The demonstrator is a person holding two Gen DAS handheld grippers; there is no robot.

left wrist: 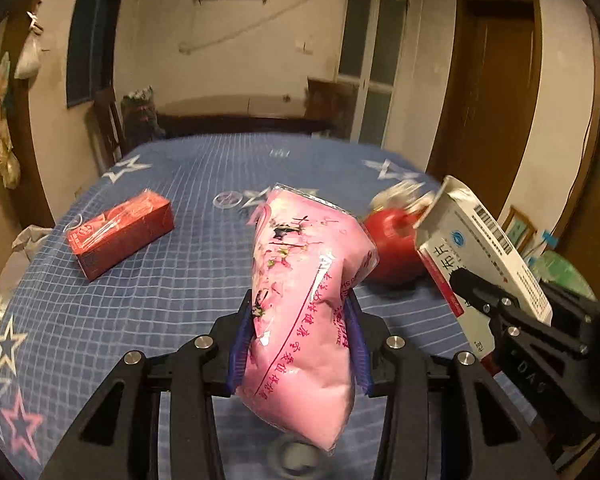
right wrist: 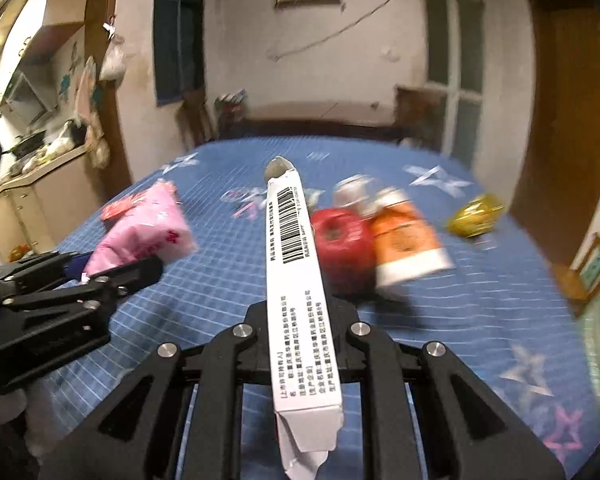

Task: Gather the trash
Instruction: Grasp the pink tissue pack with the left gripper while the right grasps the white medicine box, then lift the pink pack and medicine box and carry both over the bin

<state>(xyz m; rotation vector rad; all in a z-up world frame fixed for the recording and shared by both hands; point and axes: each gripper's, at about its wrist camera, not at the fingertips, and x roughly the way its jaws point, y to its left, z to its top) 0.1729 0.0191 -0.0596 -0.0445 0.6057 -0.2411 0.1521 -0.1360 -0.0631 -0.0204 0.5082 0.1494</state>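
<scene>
Currently: left gripper [left wrist: 300, 320] pinching soft pink plastic pouch [left wrist: 304, 292], right gripper [right wrist: 296, 320] clamping flattened white cardboard box [right wrist: 300, 280]; slippery film could slide free.

Pink packet [left wrist: 304, 312]; white barcoded carton [right wrist: 300, 280]; blue checked, starred tablecloth [left wrist: 140, 300]

Showing now are one pink packet [left wrist: 300, 300], one white carton [right wrist: 300, 292], one red box [left wrist: 120, 236], one apple [right wrist: 342, 248], one orange-labelled bottle [right wrist: 404, 240] and one gold wrapper [right wrist: 474, 216].
</scene>
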